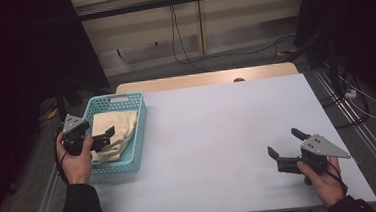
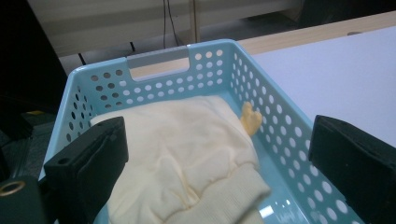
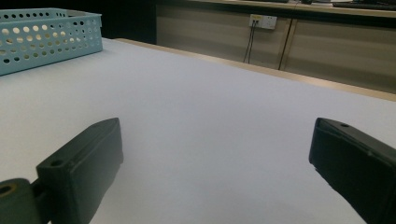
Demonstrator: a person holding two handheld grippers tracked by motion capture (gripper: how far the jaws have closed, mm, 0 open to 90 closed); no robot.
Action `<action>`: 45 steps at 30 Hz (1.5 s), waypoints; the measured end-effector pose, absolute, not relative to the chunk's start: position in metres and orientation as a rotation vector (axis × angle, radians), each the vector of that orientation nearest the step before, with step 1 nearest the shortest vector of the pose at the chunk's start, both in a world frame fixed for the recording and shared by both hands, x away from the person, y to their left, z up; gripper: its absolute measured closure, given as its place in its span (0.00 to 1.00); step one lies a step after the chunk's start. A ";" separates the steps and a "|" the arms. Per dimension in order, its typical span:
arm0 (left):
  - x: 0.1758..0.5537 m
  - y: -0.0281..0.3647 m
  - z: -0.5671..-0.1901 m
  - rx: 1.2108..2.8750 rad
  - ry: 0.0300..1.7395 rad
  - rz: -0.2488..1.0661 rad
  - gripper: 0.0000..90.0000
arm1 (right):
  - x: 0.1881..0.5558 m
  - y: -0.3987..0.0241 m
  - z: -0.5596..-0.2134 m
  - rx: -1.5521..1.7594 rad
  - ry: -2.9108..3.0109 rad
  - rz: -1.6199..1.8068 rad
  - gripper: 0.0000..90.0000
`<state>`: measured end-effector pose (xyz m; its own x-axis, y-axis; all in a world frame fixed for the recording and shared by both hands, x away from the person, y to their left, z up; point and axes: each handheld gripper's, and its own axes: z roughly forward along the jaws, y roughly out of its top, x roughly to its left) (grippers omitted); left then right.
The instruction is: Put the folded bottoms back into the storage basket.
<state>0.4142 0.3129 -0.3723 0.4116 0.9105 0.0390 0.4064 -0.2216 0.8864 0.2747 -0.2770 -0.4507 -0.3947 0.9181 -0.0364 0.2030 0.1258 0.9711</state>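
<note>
A light blue perforated basket (image 1: pixel 139 137) sits at the table's left edge and holds a folded cream-coloured garment (image 1: pixel 115 129). My left gripper (image 1: pixel 104 137) hovers over the basket's near end, jaws wide apart and empty. In the left gripper view the garment (image 2: pixel 187 154) lies between and below the open jaws, its ribbed cuff nearest, inside the basket (image 2: pixel 275 116). My right gripper (image 1: pixel 285 143) is held low over the bare white table (image 1: pixel 218 134) at the front right, open with nothing between its jaws. The right gripper view shows the basket (image 3: pixel 46 37) far off at upper left.
The white sheet covers a wooden table whose far edge (image 1: pixel 199 79) shows at the back. Cables (image 1: pixel 181 41) hang down the wall behind. Dark equipment stands on both sides, and rails run along the floor at right (image 1: pixel 346 110).
</note>
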 end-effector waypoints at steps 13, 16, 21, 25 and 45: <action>0.381 0.309 -0.375 1.828 1.102 0.761 0.06 | 0.275 -0.274 -0.450 1.091 1.720 1.314 0.03; 0.375 0.310 -0.376 1.815 1.102 0.769 0.06 | 0.275 -0.273 -0.450 1.091 1.722 1.314 0.03; 0.366 0.309 -0.380 1.819 1.101 0.763 0.05 | 0.275 -0.273 -0.450 1.087 1.724 1.313 0.03; 0.357 0.308 -0.387 1.832 1.106 0.755 0.05 | 0.275 -0.273 -0.450 1.088 1.724 1.314 0.03; 0.321 0.292 -0.395 1.805 1.075 0.734 0.05 | 0.275 -0.272 -0.450 1.086 1.726 1.314 0.03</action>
<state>0.3207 0.2920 -0.3951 0.4490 0.8923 0.0472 0.3687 -0.2331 0.8998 0.2754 -0.2723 -0.4504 -0.4032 0.9142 -0.0414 0.2035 0.1336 0.9699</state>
